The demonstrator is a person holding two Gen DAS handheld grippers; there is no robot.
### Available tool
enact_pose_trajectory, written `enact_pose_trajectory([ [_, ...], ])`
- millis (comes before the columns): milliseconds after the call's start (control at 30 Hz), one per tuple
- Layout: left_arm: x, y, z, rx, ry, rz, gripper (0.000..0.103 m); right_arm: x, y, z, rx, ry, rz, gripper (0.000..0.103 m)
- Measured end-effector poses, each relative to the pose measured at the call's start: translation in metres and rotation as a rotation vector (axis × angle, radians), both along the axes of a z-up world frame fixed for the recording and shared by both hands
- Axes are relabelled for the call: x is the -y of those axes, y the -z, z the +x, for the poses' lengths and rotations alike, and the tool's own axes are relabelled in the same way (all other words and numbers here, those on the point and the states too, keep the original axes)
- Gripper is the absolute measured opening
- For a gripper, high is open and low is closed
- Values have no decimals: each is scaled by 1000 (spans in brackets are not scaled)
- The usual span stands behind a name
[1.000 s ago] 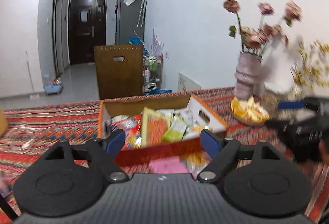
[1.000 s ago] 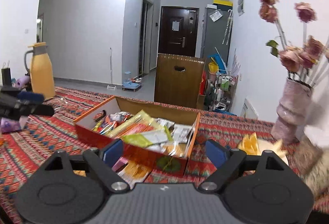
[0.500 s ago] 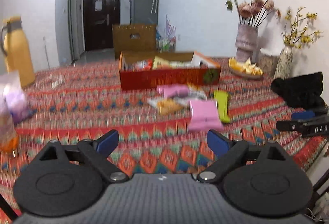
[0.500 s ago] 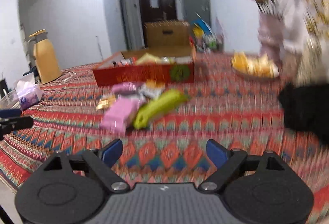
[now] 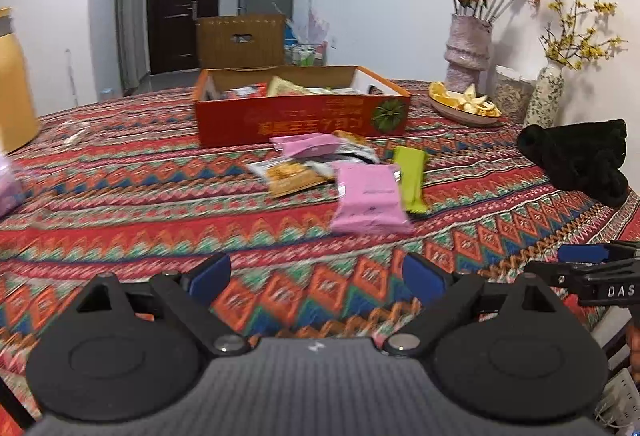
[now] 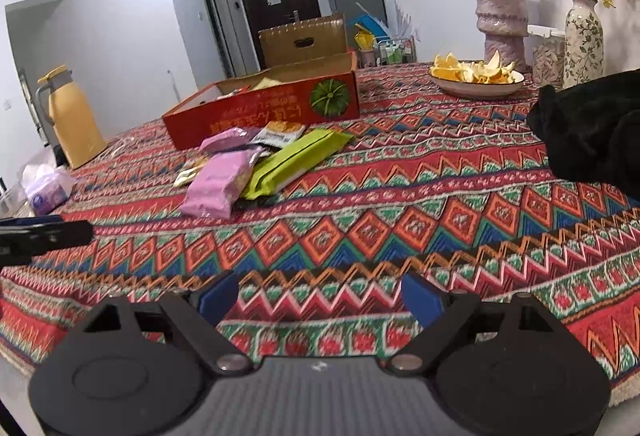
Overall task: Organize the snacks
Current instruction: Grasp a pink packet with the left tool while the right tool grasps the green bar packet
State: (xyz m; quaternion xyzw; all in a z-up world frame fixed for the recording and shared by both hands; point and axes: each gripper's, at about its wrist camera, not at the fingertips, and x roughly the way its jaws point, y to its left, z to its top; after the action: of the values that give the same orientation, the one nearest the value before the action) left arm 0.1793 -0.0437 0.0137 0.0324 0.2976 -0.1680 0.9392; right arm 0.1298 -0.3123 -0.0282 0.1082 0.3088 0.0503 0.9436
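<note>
An orange cardboard box [image 5: 304,120] [image 6: 264,112] holding several snack packets stands mid-table. In front of it lie loose snacks: a large pink packet [image 5: 368,202] [image 6: 222,184], a green packet [image 5: 410,176] [image 6: 296,160], a smaller pink packet [image 5: 308,145] [image 6: 228,137] and an orange-printed packet [image 5: 292,176] [image 6: 280,132]. My left gripper [image 5: 316,276] is open and empty, near the table's front edge, well short of the snacks. My right gripper [image 6: 320,294] is open and empty, also at the front edge; it shows in the left wrist view [image 5: 588,268].
A black cloth bundle [image 5: 576,160] [image 6: 592,132] lies at the right. A plate of orange peel [image 5: 464,106] [image 6: 476,78], two vases [image 5: 468,48] [image 6: 582,40] and a jar stand at the back right. A yellow thermos [image 6: 74,118] and tissue pack [image 6: 46,190] are at the left.
Both grippers have pulled back from right over the box to the table's near edge. The loose snacks in front of the box have come into full view. Both stay open and empty.
</note>
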Motion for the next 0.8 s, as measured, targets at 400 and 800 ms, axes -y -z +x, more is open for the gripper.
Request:
enact_pose_trajectory([
  [400, 70, 35, 105, -22, 79, -46, 88, 16, 1, 41, -7, 47, 7, 88],
  [800, 6, 30, 89, -63, 25, -149, 62, -19, 1, 145, -39, -50, 68, 88],
])
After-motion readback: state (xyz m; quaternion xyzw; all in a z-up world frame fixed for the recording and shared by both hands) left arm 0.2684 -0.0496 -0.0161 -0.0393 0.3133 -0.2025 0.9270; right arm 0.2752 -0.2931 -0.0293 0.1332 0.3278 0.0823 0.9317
